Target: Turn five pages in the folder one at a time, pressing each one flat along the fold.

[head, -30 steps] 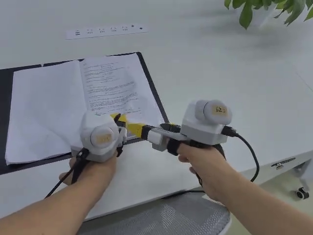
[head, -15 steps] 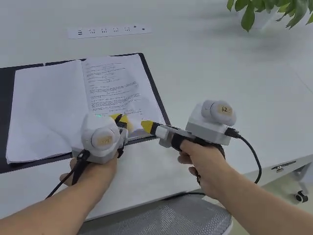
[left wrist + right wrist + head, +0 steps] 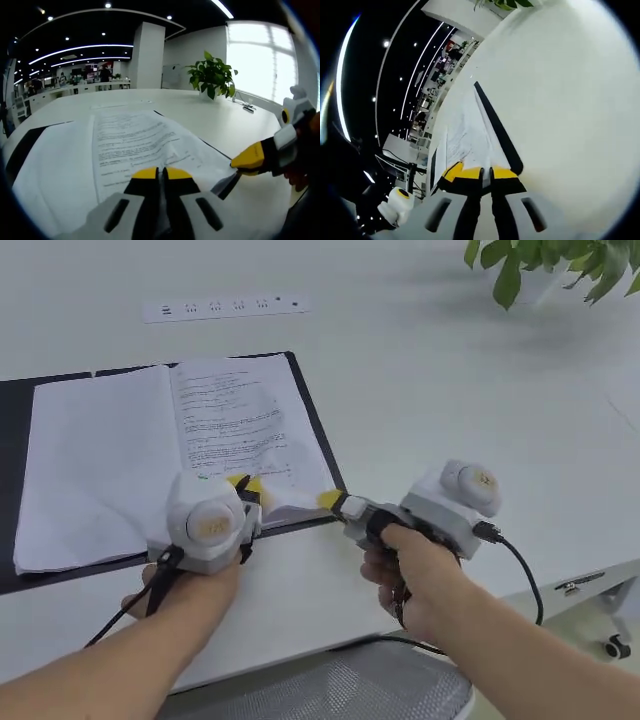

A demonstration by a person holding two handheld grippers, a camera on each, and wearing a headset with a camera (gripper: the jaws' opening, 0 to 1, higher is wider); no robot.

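Nearest the person, just off the folder's near edge, the left hand (image 3: 190,585) holds the white left gripper (image 3: 245,484). Its yellow-tipped jaws are pressed together with nothing visible between them, and the tips hang over the near edge of the folder's right-hand sheet. Beside the folder's near right corner, the right hand (image 3: 410,570) holds the white right gripper (image 3: 330,500), which trails a black cable (image 3: 520,570). Its jaws are drawn in to a thin slit, with the tip at the corner of that same sheet. Whether any paper sits between them cannot be told. In the right gripper view the folder's dark right edge runs away from the jaw tips.

The black flat folder (image 3: 12,410) lies open on the white matte table (image 3: 450,380). A blank white page (image 3: 95,465) is on its left half and a white page of printed text (image 3: 235,425) on its right half, both lying nearly flat. The printed page's near right corner is slightly raised.

Beyond the folder's far edge lies a white power strip (image 3: 220,308). Well past the folder's far right corner hangs a green leafy plant (image 3: 505,270)
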